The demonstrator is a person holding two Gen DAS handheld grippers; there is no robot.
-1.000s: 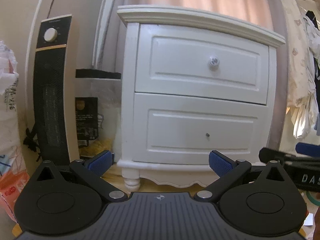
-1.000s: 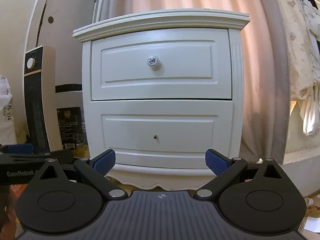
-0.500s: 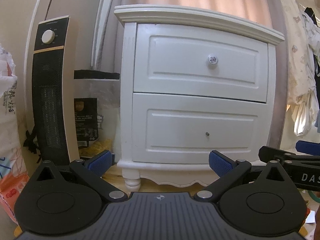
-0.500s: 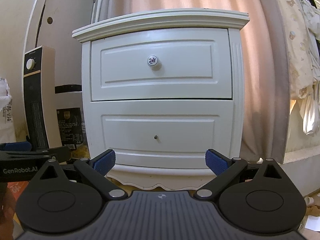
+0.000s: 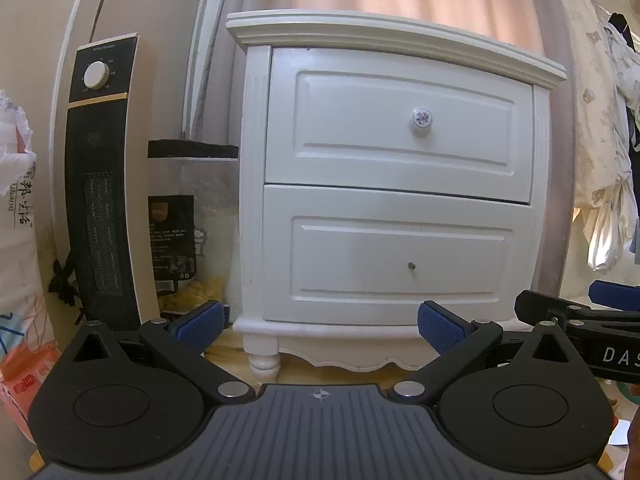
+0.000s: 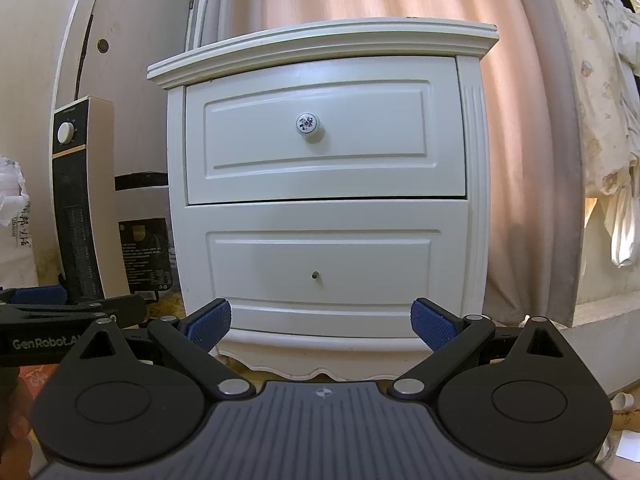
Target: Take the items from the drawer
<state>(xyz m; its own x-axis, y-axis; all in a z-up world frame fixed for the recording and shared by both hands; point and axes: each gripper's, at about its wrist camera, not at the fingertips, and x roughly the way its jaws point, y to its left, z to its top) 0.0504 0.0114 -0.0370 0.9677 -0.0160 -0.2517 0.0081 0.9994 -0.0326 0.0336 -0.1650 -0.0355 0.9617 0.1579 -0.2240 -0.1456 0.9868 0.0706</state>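
My left gripper (image 5: 320, 326) spread wide, my right gripper (image 6: 322, 324) spread wide, both empty, white nightstand (image 6: 320, 208) at twelve o'clock, top drawer (image 6: 324, 136) closed, heater (image 5: 102, 184) at nine o'clock

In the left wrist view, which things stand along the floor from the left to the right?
White printed bag → tower heater → black package → white nightstand → hanging clothes, with the right tool low at the right edge.

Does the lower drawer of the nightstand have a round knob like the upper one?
No. In the right wrist view the lower drawer shows only a small bare stud, while the upper drawer carries a round floral knob.
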